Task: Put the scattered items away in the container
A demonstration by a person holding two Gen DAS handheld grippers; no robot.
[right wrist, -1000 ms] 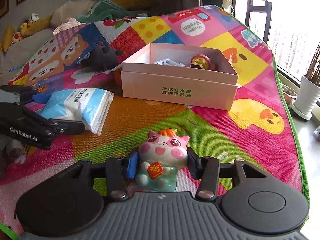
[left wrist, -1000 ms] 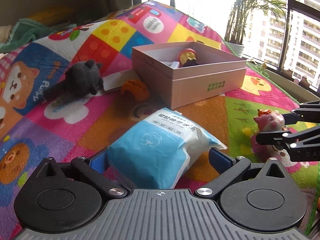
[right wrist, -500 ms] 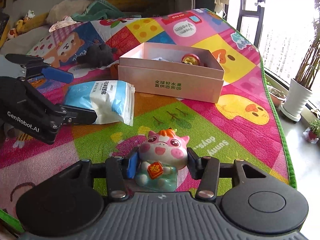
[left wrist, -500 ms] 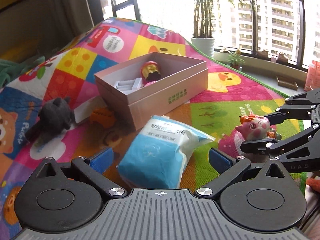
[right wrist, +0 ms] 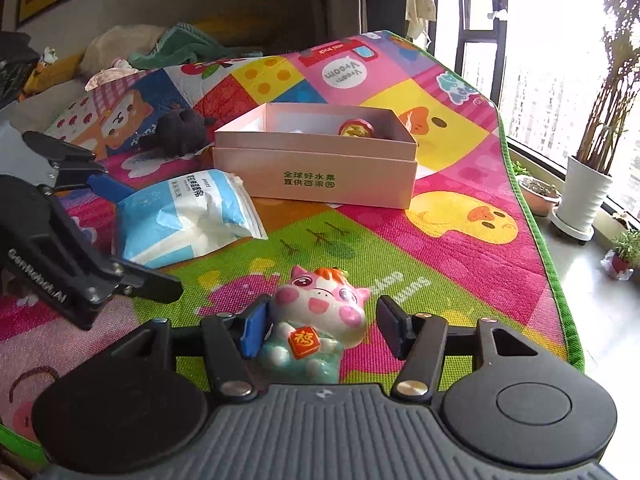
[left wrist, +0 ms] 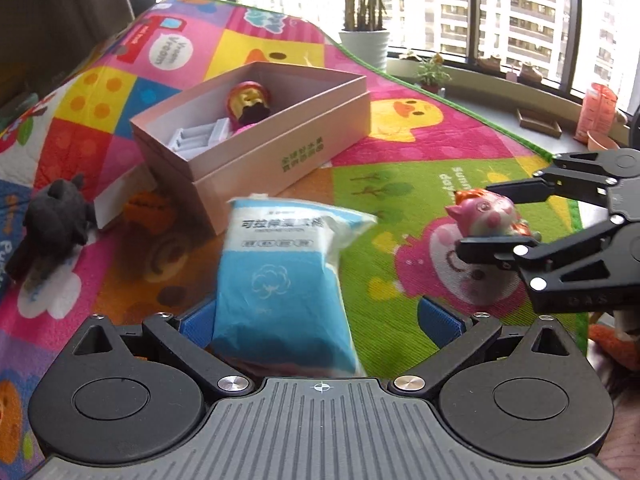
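On play mat (right wrist: 460, 240): right gripper (right wrist: 320, 320) opening around pig figurine (right wrist: 316, 316); left gripper (left wrist: 320, 316) apart, straddling tissue pack (left wrist: 280, 272), box-bound (left wrist: 248, 152).

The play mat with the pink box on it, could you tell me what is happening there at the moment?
A person is tidying toys into the pink box with a handheld gripper in each hand. The left gripper stands open around a blue tissue pack. The right gripper has its jaws opening around a pink pig figurine, with a gap at one side. A red-and-gold figure is already in the box; a dark plush toy lies outside.
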